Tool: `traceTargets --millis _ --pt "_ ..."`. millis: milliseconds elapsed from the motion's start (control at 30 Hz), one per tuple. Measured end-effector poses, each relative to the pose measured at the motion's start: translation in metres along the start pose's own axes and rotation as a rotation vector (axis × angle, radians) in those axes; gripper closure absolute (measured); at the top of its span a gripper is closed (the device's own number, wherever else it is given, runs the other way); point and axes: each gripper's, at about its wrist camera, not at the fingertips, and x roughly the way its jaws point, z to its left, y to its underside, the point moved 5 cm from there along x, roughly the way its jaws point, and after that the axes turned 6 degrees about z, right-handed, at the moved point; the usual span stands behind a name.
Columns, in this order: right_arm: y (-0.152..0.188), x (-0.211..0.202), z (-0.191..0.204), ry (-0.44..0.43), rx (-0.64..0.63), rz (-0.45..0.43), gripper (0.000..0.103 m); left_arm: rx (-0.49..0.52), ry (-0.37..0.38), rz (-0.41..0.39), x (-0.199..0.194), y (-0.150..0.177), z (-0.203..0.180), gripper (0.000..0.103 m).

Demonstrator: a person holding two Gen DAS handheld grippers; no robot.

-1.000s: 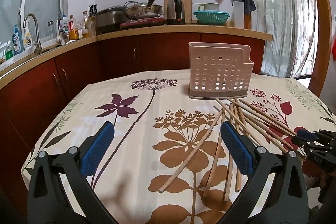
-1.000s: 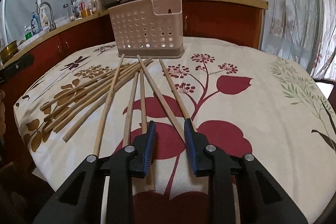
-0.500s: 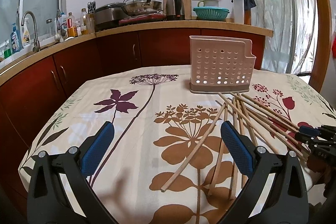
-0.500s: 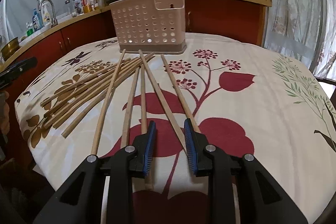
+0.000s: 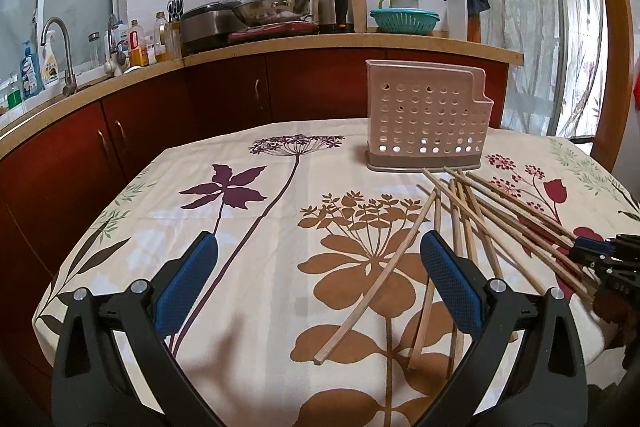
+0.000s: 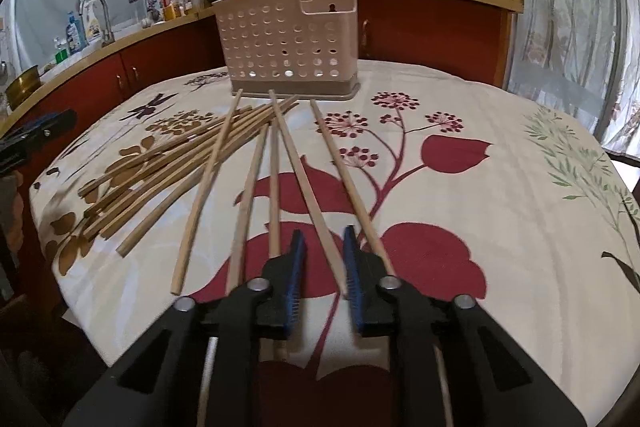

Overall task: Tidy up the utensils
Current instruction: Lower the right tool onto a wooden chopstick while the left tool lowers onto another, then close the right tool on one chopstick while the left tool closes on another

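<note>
Several wooden chopsticks (image 6: pixel 172 167) lie fanned out on the flowered tablecloth in front of a beige perforated utensil holder (image 6: pixel 286 43). My right gripper (image 6: pixel 324 255) sits low over the near ends, its jaws closing around one chopstick (image 6: pixel 299 167); a gap still shows on either side of the stick. In the left wrist view the holder (image 5: pixel 426 119) stands at the back and the chopsticks (image 5: pixel 480 211) lie to the right. My left gripper (image 5: pixel 316 267) hangs wide open over the cloth with nothing between its fingers. The right gripper (image 5: pixel 592 251) shows at that view's right edge.
The table's front edge (image 6: pixel 120 339) drops off close below the right gripper. A kitchen counter (image 5: pixel 280 43) with pots, a kettle and bottles runs behind the table. Curtained glass doors (image 5: pixel 520 27) stand at the right. The left half of the cloth (image 5: pixel 200 187) carries no objects.
The right gripper's jaws have narrowed around one chopstick, which now lies between the blue pads. The left gripper stays wide open and has barely shifted.
</note>
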Motion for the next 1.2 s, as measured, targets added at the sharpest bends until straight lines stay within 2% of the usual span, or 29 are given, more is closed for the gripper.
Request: traceTargets --millis 400,633,767,833,933,1200 --pt "0.003 -0.002 0.007 0.007 -0.029 -0.011 0.095 0.073 0.01 0.038 0.016 0.023 -0.003 0.006" --pt "0.004 -0.002 0.008 0.009 -0.031 -0.012 0.095 0.086 0.036 0.126 0.033 0.044 -0.002 0.033" --pt "0.004 -0.002 0.009 0.013 -0.036 -0.014 0.095 0.105 0.056 0.155 0.035 0.049 -0.006 0.043" --pt "0.003 -0.002 0.009 0.011 -0.033 -0.016 0.095 0.116 0.059 0.181 0.038 0.052 -0.008 0.056" --pt "0.003 -0.002 0.009 0.009 -0.032 -0.018 0.095 0.131 0.078 0.212 0.041 0.055 -0.011 0.068" --pt "0.003 -0.002 0.007 0.005 -0.025 -0.024 0.095 0.112 0.091 0.226 0.041 0.055 -0.01 0.083"
